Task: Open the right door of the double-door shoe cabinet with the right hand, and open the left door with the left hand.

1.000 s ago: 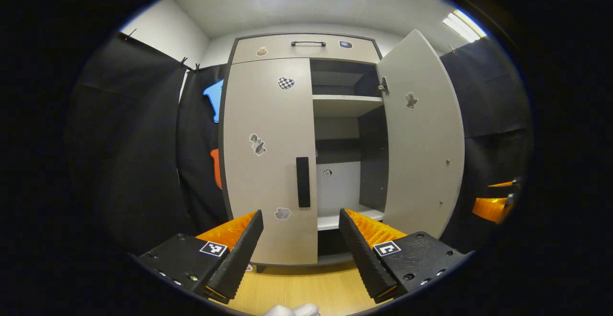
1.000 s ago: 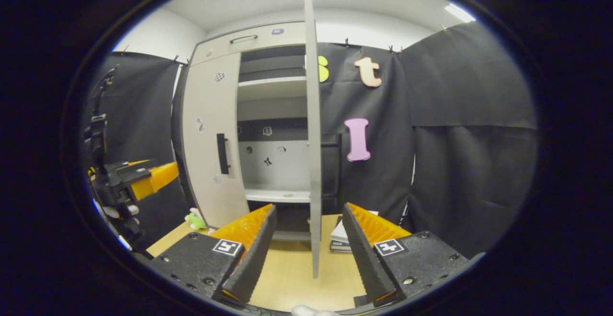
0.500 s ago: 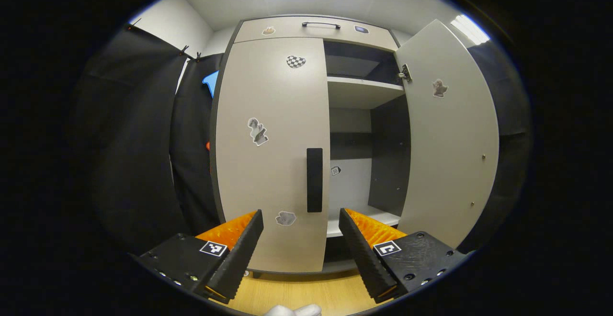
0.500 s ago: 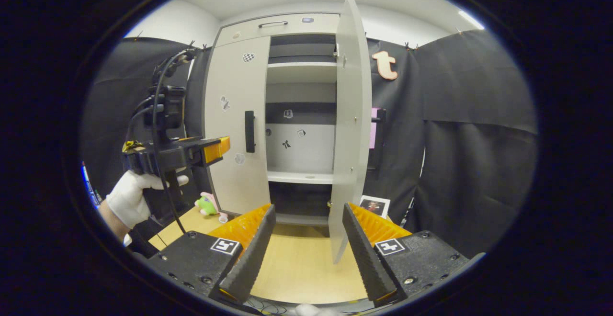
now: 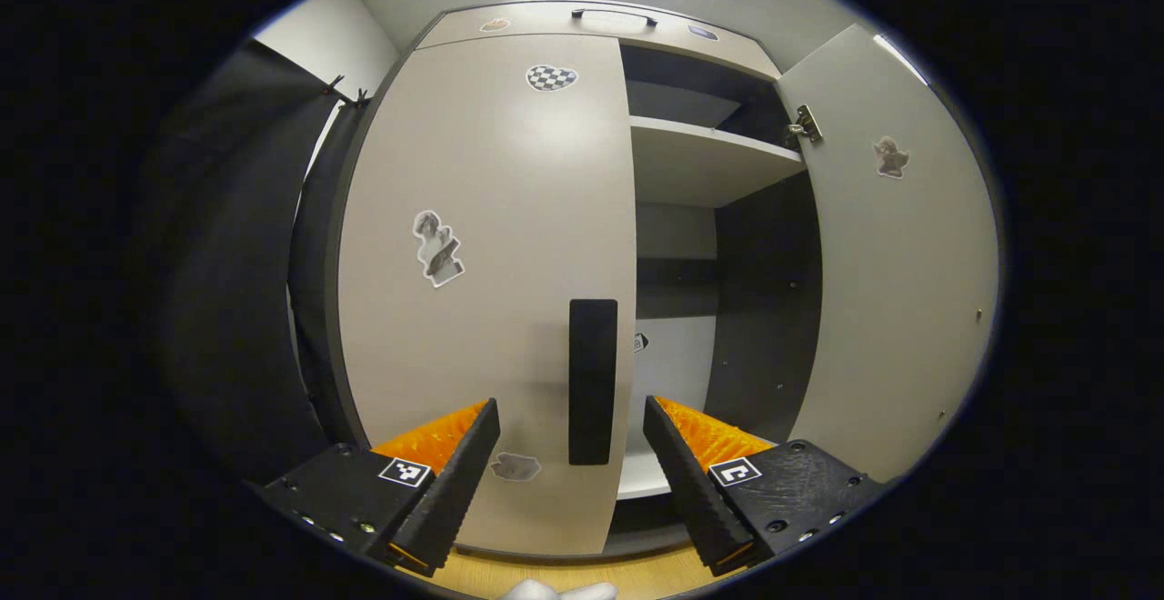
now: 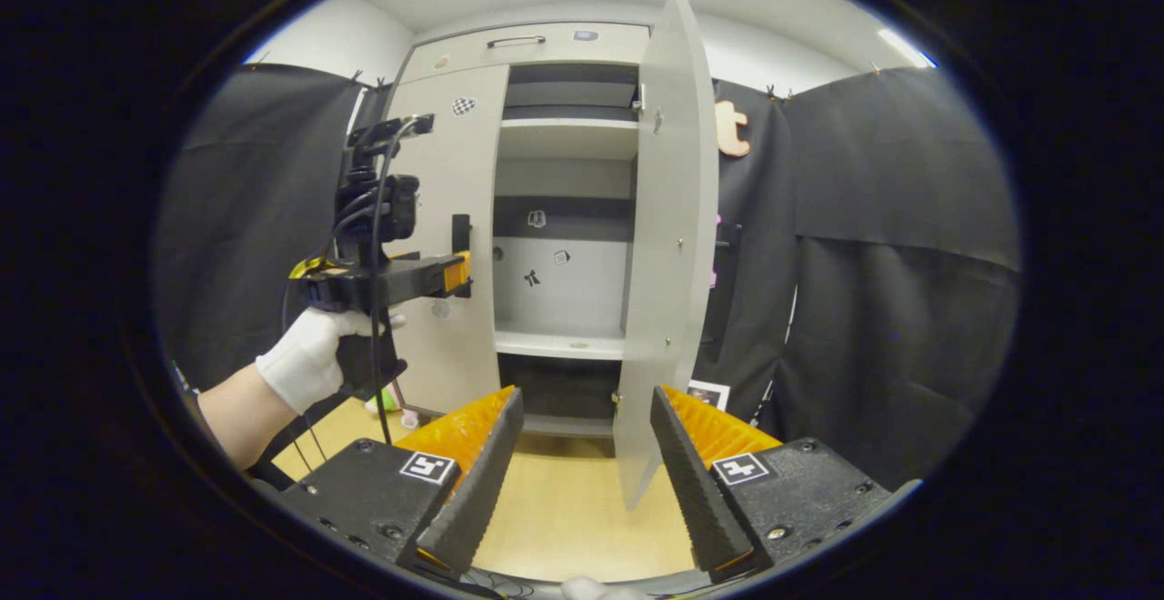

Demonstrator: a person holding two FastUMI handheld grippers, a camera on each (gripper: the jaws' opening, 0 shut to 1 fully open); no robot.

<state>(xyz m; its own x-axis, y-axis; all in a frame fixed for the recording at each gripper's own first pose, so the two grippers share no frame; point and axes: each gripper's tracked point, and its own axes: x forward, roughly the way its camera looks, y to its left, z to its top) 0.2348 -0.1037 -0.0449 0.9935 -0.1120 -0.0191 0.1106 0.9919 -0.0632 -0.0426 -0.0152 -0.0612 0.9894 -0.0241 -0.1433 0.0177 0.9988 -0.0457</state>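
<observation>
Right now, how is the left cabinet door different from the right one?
The left door is shut flat against the cabinet; the right door stands swung wide open. The left door shows its black handle facing the left gripper; the right door shows its inner face and hinge. Both are pale grey with stickers.
</observation>
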